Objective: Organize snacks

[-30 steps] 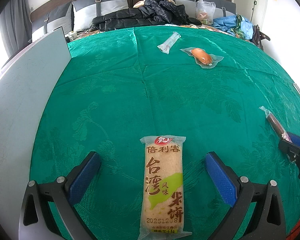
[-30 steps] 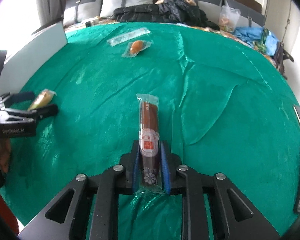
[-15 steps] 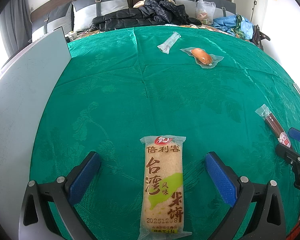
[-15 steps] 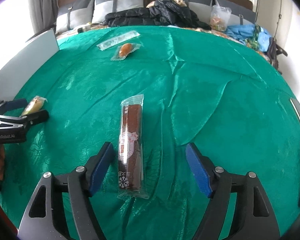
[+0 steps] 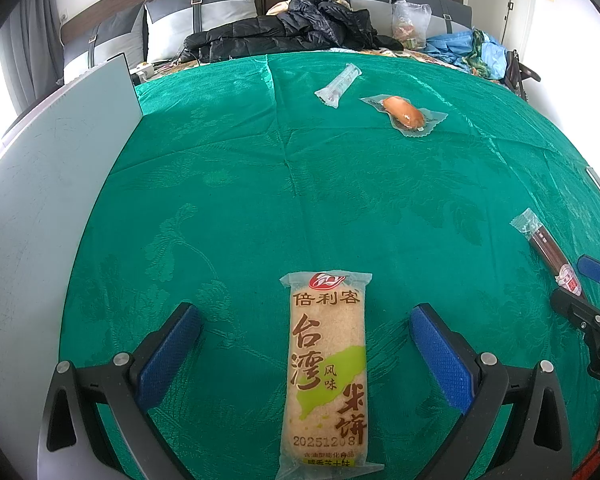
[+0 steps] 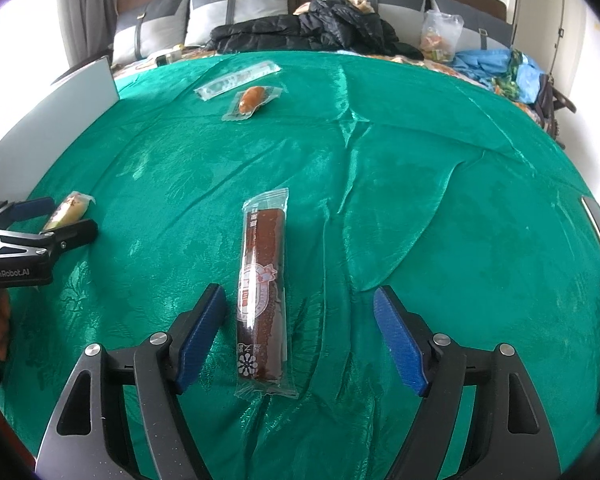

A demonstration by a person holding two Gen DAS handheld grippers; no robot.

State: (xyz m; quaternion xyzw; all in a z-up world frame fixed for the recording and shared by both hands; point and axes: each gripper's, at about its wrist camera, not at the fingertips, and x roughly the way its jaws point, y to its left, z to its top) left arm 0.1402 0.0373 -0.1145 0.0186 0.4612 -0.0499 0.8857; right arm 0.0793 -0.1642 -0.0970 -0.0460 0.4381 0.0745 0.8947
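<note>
A rice cracker packet (image 5: 326, 368) with a beige and green label lies flat on the green cloth (image 5: 260, 200). My left gripper (image 5: 304, 312) is open astride it, and both blue pads stand well clear of the wrapper. In the right wrist view a dark brown sausage stick (image 6: 262, 280) in a clear wrapper lies lengthwise on the cloth. My right gripper (image 6: 300, 296) is open around it, the stick nearer its left pad (image 6: 204, 320) without touching. Each gripper shows in the other's view: the right gripper (image 5: 578, 286), the left gripper (image 6: 66, 216).
A small orange sausage in a clear packet (image 5: 404, 114) and a long clear packet (image 5: 338, 86) lie at the far side of the cloth. A grey board (image 5: 52, 200) stands along the left edge. Black jackets (image 5: 284, 32), pillows and bags fill the back.
My right gripper went from shut on the dark sausage stick to wide open, and the stick now lies loose on the cloth. The left gripper and rice cracker packet stayed put.
</note>
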